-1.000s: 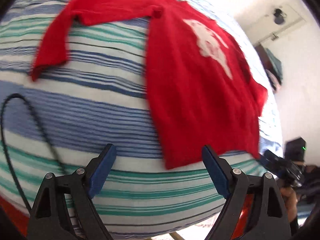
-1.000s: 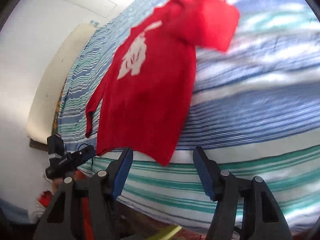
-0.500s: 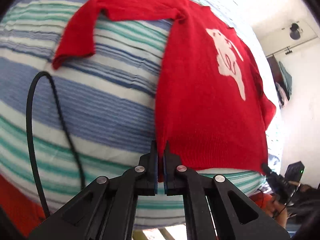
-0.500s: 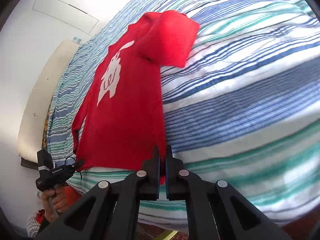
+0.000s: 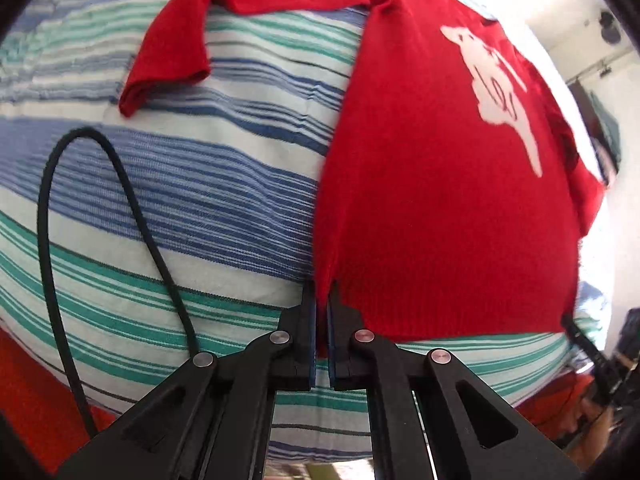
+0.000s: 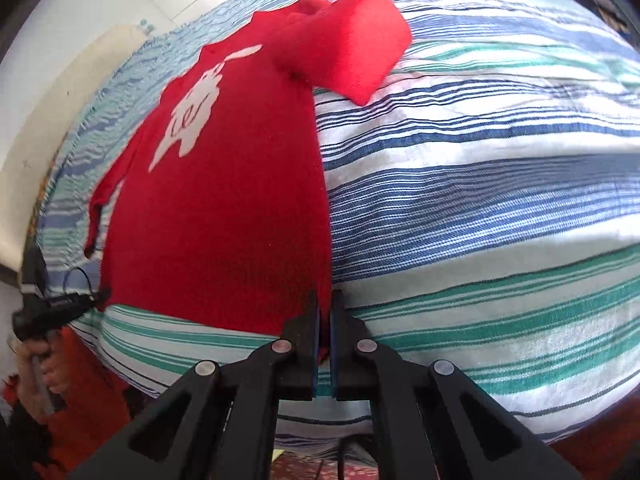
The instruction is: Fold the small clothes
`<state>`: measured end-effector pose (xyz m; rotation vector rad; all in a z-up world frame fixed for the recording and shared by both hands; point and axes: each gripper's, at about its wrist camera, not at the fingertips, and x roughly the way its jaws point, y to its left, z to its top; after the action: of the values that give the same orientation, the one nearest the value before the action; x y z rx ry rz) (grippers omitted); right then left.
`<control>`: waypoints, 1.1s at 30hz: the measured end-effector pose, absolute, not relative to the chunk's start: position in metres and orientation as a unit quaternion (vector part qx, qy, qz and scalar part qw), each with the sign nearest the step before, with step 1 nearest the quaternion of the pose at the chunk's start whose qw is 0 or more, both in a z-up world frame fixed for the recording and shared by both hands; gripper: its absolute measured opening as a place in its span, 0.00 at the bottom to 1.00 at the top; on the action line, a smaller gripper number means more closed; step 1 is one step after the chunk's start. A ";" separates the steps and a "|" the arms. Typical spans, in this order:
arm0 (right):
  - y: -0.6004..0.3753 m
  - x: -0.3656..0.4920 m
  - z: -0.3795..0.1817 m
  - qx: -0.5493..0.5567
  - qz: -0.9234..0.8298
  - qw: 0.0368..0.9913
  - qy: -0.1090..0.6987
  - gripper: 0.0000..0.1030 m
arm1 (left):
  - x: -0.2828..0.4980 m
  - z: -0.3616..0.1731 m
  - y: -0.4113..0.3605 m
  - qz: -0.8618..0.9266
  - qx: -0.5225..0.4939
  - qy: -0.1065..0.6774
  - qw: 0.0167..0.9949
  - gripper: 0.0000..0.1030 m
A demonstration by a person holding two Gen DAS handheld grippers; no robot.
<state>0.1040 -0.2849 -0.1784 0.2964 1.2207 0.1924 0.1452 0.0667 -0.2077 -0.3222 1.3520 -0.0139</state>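
Two tools (clamped) on sweater (image 5: 440,208) hem

Your 2 wrist cameras sit low and close at the bed's (image 5: 168,208) near edge, each looking forward along its fingers across the striped cover. Left views the red sweater's (image 5: 440,208) left hem corner, right the opposite; both share the sweater.

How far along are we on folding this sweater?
Done: the red sweater lies spread face-up on the striped bedspread. In hand: left gripper and right gripper each pinch a hem corner. Left: every fold; both sleeves lie unfolded.
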 end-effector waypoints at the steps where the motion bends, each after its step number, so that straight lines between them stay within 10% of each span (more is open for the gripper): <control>1: -0.284 0.103 -0.178 0.127 0.088 0.808 0.568 0.02 | 0.145 -0.206 0.063 -0.005 -0.135 0.622 0.771 0.02; 7: -0.275 0.094 -0.170 0.079 0.095 0.825 0.551 0.17 | 0.139 -0.200 0.049 0.010 -0.071 0.617 0.784 0.16; 9: -0.279 0.088 -0.162 0.082 0.099 0.827 0.547 0.50 | 0.134 -0.195 0.048 0.016 -0.046 0.619 0.784 0.51; 11: -0.287 0.079 -0.146 0.078 0.083 0.835 0.538 0.54 | 0.123 -0.185 0.053 0.023 -0.035 0.618 0.785 0.68; 26: -0.221 0.214 -0.137 -0.180 0.072 0.875 0.443 0.54 | 0.095 -0.153 0.093 0.101 -0.104 0.562 0.814 0.68; 29: -0.253 0.245 -0.150 -0.099 0.050 0.874 0.473 0.07 | 0.089 -0.151 0.099 0.104 -0.101 0.562 0.815 0.68; 33: -0.371 0.213 -0.123 0.118 -0.030 0.894 0.431 0.08 | 0.084 -0.146 0.102 0.088 -0.127 0.550 0.821 0.68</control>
<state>0.2126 -0.3711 -0.1228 0.2441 0.8928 -0.0627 0.0840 0.1025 -0.1462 -0.2698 1.1703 0.1873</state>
